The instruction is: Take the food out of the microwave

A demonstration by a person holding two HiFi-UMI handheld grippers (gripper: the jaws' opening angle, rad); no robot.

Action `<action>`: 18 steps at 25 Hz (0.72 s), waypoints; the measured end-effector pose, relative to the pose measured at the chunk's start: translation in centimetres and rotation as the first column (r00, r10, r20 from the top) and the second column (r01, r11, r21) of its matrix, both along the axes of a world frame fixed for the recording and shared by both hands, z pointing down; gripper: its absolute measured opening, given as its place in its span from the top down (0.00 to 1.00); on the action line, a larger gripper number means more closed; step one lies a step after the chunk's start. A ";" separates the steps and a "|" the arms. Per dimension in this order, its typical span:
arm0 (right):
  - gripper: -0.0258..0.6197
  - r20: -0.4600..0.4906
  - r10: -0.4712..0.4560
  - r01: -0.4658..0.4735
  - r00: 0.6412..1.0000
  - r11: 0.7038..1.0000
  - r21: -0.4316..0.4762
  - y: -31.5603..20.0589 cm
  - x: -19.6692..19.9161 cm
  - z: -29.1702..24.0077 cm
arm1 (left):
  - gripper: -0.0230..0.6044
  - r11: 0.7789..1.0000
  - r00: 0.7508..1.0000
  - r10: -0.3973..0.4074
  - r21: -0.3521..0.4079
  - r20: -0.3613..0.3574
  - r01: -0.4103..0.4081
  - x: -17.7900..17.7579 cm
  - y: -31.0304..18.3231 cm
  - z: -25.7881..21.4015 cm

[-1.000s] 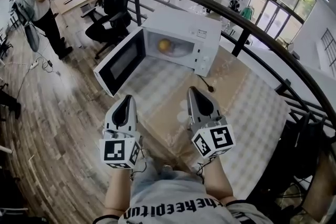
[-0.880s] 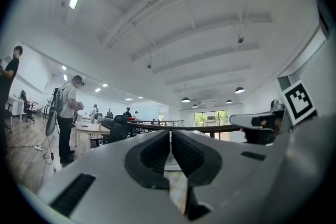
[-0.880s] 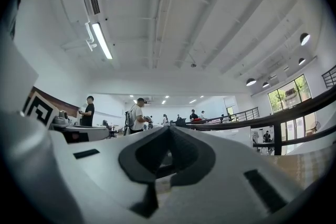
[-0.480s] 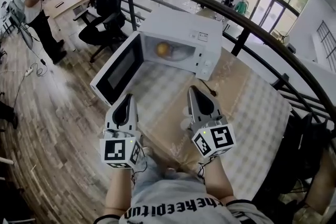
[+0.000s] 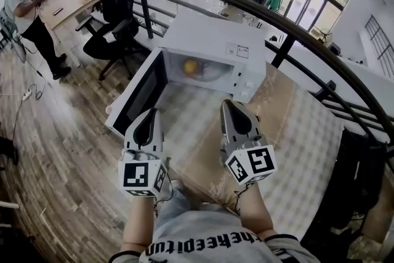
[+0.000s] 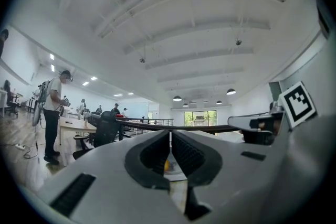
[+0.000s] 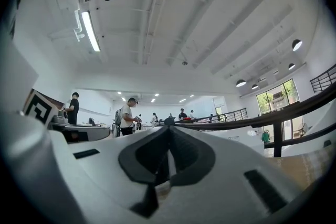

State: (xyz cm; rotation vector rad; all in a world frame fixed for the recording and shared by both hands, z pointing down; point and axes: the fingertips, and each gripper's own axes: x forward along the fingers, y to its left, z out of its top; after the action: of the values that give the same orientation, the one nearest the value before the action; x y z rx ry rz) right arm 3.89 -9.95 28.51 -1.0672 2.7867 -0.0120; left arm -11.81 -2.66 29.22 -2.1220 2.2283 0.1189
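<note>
A white microwave (image 5: 217, 46) stands on the table with its door (image 5: 139, 94) swung open to the left. Inside, a yellow-orange piece of food (image 5: 191, 66) lies on a pale plate (image 5: 212, 73). My left gripper (image 5: 149, 113) hangs in front of the open door, shut and empty. My right gripper (image 5: 228, 104) hovers just before the microwave's right front corner, also shut and empty. In the left gripper view the shut left gripper (image 6: 170, 135) points at the cavity, and a sliver of the food (image 6: 167, 165) shows behind it. In the right gripper view the right gripper (image 7: 168, 131) has its jaws together.
A checked cloth covers the table (image 5: 298, 132). A dark railing (image 5: 295, 34) runs behind the microwave. A black office chair (image 5: 114, 15) and a standing person (image 5: 24, 15) are off to the left on the wood floor.
Both grippers have moved forward toward the microwave, which now sits closer and lower in the head view. Both stay shut.
</note>
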 end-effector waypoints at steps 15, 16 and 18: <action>0.95 -0.010 0.071 -0.071 0.997 0.997 -0.010 -5.4 -5.0 0.3 | 0.94 0.994 0.994 0.106 -0.017 0.005 -0.106 -4.2 -7.0 0.5; 0.95 -0.013 0.076 -0.076 0.997 0.997 -0.011 -5.7 -5.2 0.4 | 0.94 0.993 0.993 0.115 -0.021 0.005 -0.115 -4.4 -7.4 0.7; 0.95 -0.015 0.090 -0.090 0.996 0.996 -0.019 -6.4 -5.6 0.9 | 0.94 0.991 0.991 0.132 -0.029 0.004 -0.131 -4.6 -8.3 1.1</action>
State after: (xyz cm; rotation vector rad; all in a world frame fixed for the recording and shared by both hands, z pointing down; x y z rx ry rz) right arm -1.73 -16.36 29.39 -1.2009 2.7537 -0.0215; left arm -16.44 -11.00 30.29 -2.2803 2.0980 0.0876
